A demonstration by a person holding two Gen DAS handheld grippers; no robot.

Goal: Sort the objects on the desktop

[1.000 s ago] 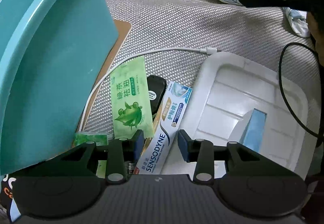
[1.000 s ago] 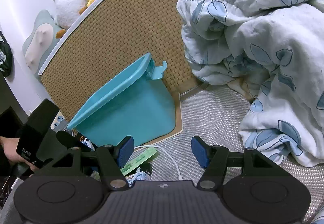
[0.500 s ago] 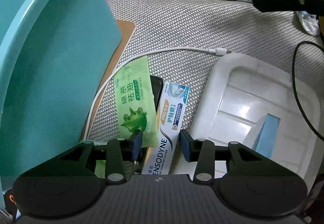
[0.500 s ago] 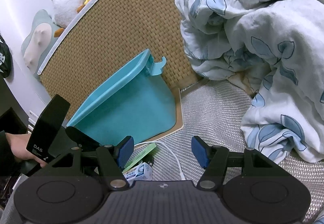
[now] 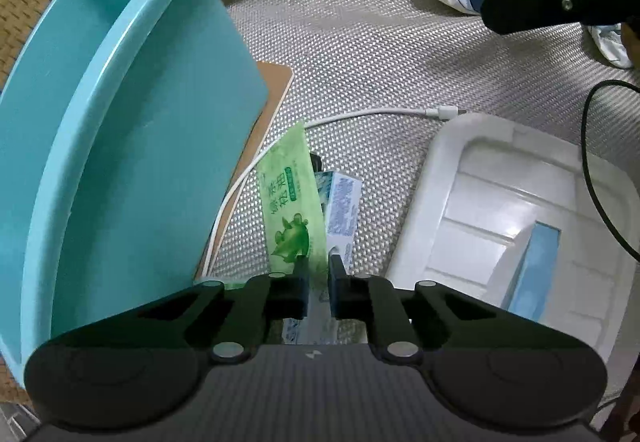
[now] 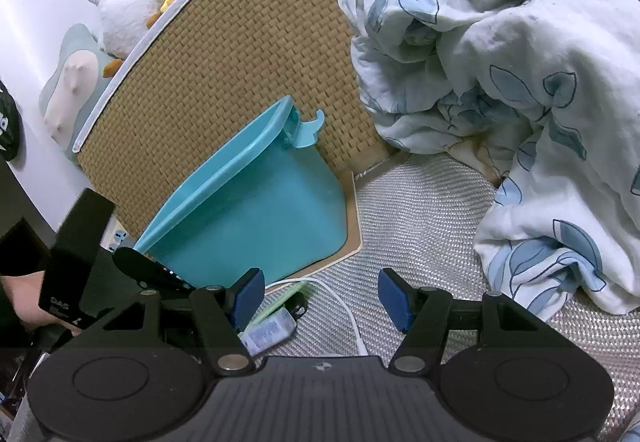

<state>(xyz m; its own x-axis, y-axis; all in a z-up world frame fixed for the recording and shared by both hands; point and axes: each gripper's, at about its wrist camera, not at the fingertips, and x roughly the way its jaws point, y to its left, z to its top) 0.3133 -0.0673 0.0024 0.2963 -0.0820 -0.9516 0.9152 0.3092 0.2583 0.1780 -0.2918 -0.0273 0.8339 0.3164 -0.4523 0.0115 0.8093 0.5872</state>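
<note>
Green sachet [image 5: 292,214] and toothpaste box [image 5: 340,210] sit pinched in my left tongs [image 5: 318,276], beside the teal bin [image 5: 132,146]; right tongs [image 6: 320,296] gape wide, empty. Sorting looks barely begun: cable [image 5: 360,115] remains.

This is a bedroom in a home. A rumpled leaf-print quilt [image 6: 500,54] lies on a bed covered with a woven mat [image 5: 360,54]. Plush toys [image 6: 132,6] sit atop the wicker headboard [image 6: 240,62].
</note>
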